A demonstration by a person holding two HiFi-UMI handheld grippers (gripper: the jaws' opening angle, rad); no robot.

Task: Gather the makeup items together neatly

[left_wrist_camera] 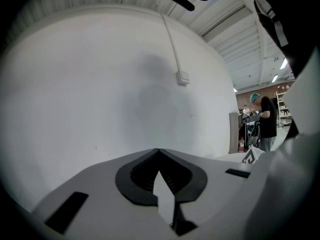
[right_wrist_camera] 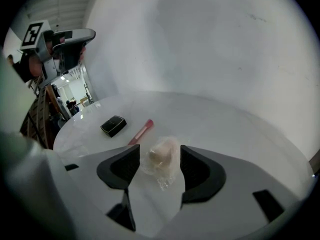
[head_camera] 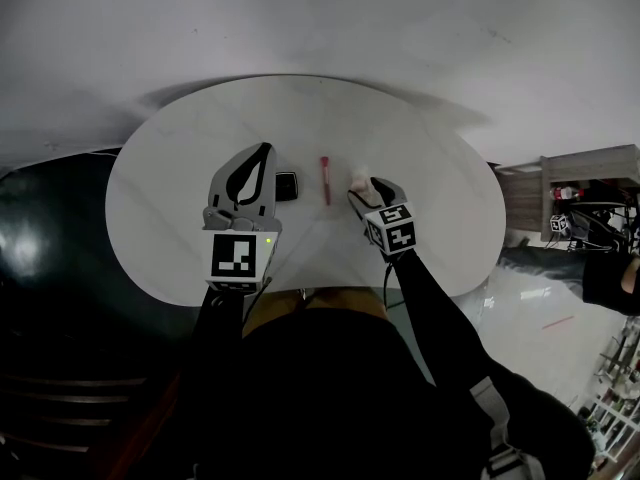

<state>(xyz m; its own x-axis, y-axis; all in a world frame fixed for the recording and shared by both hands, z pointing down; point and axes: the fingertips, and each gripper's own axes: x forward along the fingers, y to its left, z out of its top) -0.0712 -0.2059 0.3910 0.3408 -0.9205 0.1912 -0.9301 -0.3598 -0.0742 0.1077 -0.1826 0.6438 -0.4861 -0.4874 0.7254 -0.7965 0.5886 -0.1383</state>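
Gripper pair at the placing step of the gathering task. The right gripper (right_wrist_camera: 158, 152) tilts down toward the table (head_camera: 170, 208) with its jaws apart. Between them lies a pale sponge (right_wrist_camera: 162, 156) in clear wrapping. It rests on the tabletop, with a gap visible on each side, so neither pad presses it. Just beside the sponge, toward the person's left, lies a pink brush (right_wrist_camera: 140, 131), and beyond that a small black compact (right_wrist_camera: 113, 125).

From the head view the three items form a short row near the table's middle: compact (head_camera: 287, 186), brush (head_camera: 325, 180), sponge (head_camera: 358, 178), close together but not touching. The left gripper (head_camera: 262, 158) hovers at the compact's left side. Its own view shows the jaws meeting at their tips with nothing between them, aimed roughly level at the white wall.

The sponge appears to be in place, so the step in hand is most likely the release. To do it well, keep the jaws wide and draw the right gripper back along its own line, not sideways, so neither pad drags the loose wrapping. The wrapping's crumpled tail points toward the gripper and could snag. The light sponge would likely shift at any brush of a pad and spoil the row.
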